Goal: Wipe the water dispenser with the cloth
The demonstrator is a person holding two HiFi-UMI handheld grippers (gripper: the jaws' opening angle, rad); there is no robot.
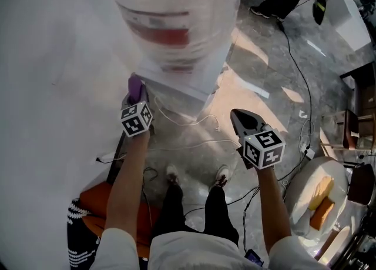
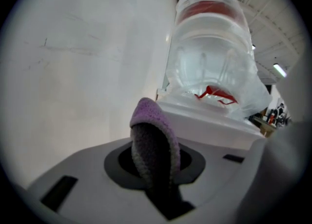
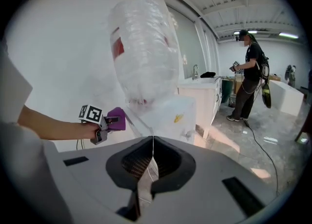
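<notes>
- Water dispenser [image 1: 187, 83] stands on the grey marble floor [image 1: 276, 86] right by a white wall [image 1: 53, 57]; it has a white body with a big bottle [image 1: 176, 10] on top, and the bottle is wrapped in clear plastic with a red label showing through
- cloth [image 2: 153, 140] is purple and folded over, and the fingers of the left gripper [image 1: 137, 93] are pinching it so it sticks up past the tips
- that gripper is held up at the wall-side top corner of the dispenser body with the cloth just beside the edge; honestly can't tell if it's actually touching
- right gripper [image 3: 152, 142] is carrying nothing, its fingers [image 3: 146, 179] pressed together, and it hangs out in front of the dispenser, well apart from the left one
- loose white cables [image 1: 194, 123] are trailing over the floor at the base of the dispenser, near the person's feet
- further back in the room there's a white bench [image 3: 207, 93] with a tap, and another person [image 3: 249, 76] is standing beside it
- off to the person's right there's a round white table [image 1: 305, 186] with something yellow and orange on it
</notes>
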